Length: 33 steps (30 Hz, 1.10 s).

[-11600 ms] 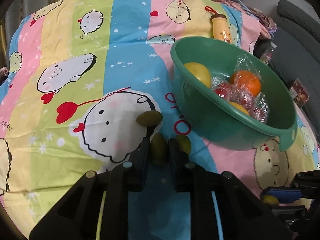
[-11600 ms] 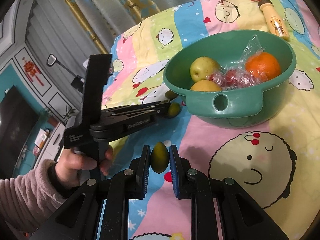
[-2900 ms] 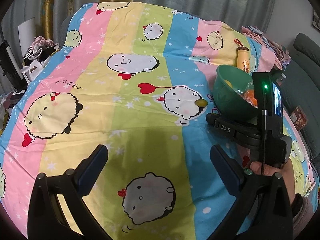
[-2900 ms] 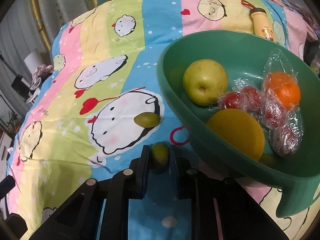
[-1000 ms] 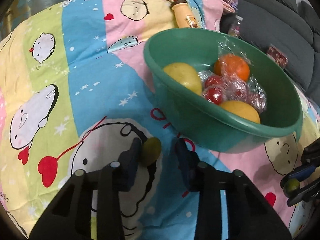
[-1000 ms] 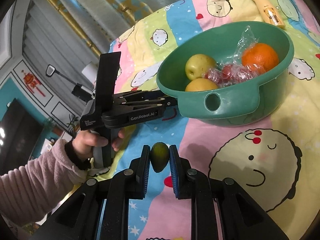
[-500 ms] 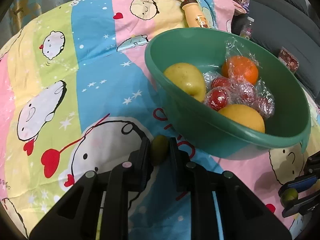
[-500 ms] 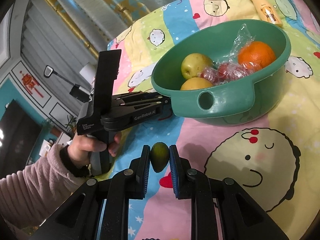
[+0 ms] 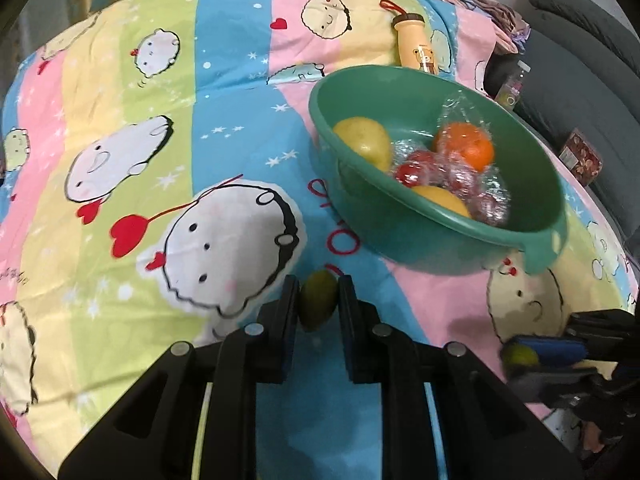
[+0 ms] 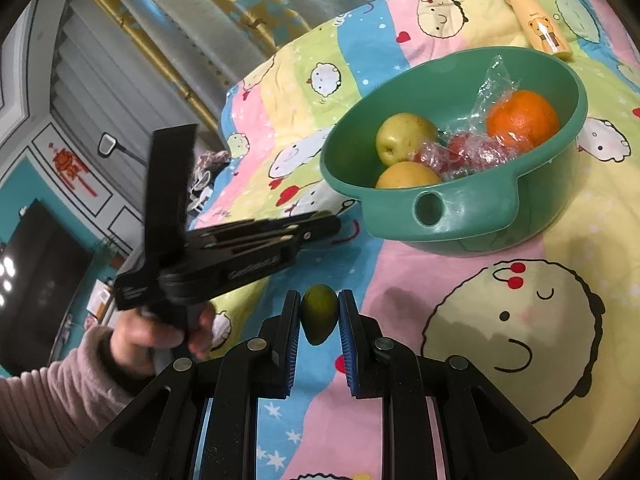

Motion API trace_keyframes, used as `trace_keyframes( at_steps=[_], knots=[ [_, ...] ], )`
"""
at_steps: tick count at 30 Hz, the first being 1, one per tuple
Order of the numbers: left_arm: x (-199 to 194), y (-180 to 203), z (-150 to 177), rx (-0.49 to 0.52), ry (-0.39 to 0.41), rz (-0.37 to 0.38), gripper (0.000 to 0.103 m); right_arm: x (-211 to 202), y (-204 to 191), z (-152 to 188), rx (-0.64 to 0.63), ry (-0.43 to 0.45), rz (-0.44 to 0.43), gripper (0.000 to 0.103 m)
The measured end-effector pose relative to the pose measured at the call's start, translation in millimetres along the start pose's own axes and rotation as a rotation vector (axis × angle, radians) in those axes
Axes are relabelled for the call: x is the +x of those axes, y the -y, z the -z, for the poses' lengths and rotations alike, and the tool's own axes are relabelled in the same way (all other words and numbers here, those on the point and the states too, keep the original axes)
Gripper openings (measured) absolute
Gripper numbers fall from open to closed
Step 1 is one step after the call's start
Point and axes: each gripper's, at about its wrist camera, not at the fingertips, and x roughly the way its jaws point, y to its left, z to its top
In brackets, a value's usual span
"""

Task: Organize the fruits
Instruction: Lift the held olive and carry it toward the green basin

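- Our left gripper point(image 9: 319, 307) is clamped on a small green fruit point(image 9: 318, 305), held just above the cartoon bedsheet point(image 9: 160, 92), near-left of the green basin point(image 9: 440, 236).
- Our right gripper point(image 10: 319, 314) pinches a second green fruit point(image 10: 318, 313).
- We judge the risk: clipping the basin's rim could jolt either smooth fruit loose, sending it rolling away.

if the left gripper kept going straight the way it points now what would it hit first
Most likely the patterned cloth just beyond the small green fruit held in the left gripper; the green plastic bowl sits right of that line, though depth is unclear.
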Motion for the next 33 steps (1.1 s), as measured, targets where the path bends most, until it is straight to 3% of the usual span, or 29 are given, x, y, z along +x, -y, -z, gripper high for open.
trace_keyframes(
  at_steps=[5,13,33],
  knots=[
    [-20.6,15.7,8.9,0.017,0.021,-0.060,0.019,-2.2,-5.9,-1.1,-0.013,0.004,-0.020,0.021],
    [-47.0,37.0,13.1,0.002,0.064,-0.104,0.019,-26.2,-16.0,-6.7,-0.054,0.082,-0.031,0.021],
    [-73.6,64.0,-5.2,-0.022,0.130,-0.105,0.019,-74.6,-23.3,-22.8,-0.069,0.215,0.029,0.021]
  ],
)
